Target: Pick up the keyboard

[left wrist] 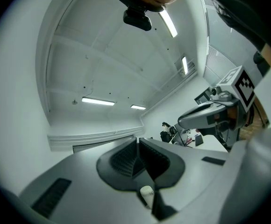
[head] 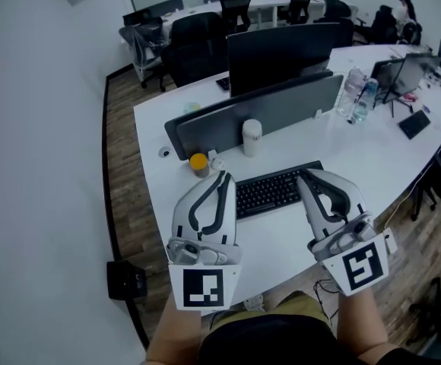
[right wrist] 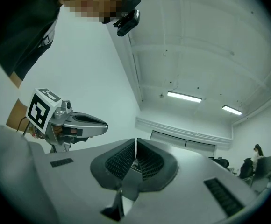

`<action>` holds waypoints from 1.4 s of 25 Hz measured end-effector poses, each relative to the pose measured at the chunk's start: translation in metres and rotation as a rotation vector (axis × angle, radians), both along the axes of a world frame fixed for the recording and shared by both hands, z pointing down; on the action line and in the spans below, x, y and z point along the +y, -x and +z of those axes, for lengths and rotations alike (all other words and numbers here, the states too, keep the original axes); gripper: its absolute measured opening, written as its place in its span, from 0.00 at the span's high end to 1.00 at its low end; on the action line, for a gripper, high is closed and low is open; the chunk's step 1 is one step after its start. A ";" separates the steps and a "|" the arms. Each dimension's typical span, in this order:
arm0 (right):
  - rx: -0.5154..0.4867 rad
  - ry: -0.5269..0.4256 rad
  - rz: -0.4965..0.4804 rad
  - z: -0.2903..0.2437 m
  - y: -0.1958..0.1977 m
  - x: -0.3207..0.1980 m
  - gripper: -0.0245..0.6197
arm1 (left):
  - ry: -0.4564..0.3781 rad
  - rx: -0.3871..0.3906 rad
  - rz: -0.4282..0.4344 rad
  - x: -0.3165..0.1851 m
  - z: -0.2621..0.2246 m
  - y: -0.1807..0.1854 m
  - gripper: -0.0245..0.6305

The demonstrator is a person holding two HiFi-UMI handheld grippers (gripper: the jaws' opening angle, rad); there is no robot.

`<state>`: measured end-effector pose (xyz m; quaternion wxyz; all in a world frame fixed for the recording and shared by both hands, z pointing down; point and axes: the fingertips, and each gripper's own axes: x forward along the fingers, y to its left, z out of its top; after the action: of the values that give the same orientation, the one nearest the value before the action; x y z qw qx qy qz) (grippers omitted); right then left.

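**Black keyboard on the white desk, flanked by two shut grippers**

Black and flat, the keyboard lies on the white desk towards its near edge, between the two grippers. The left gripper is at its left end and the right gripper at its right end — whether either tip touches it cannot be told. Each gripper's jaws are pressed together with nothing between them. Just beyond the keyboard stand an orange-lidded jar and a white cup, backed by a grey divider and a dark monitor. Water bottles and a laptop sit far right — well apart from the keyboard.
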<state>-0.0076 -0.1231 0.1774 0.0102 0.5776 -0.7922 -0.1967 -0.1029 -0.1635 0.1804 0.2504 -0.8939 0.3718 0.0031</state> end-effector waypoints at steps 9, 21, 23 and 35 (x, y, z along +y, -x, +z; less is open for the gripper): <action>-0.012 0.041 0.037 0.019 -0.015 -0.016 0.91 | 0.035 -0.017 0.039 -0.013 0.027 -0.012 0.95; 0.013 0.093 0.000 0.044 -0.041 -0.049 0.91 | 0.036 -0.027 0.053 -0.029 0.042 -0.046 0.95; 0.012 0.101 -0.022 0.048 -0.051 -0.056 0.91 | 0.043 -0.032 0.049 -0.034 0.044 -0.055 0.95; -0.066 0.332 -0.177 0.126 -0.115 -0.097 0.56 | 0.311 0.007 0.032 -0.071 0.110 -0.107 0.51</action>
<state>0.1070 -0.2203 0.3033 0.0619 0.5021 -0.8615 -0.0446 0.0043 -0.2344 0.2901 0.1074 -0.9278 0.3542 -0.0476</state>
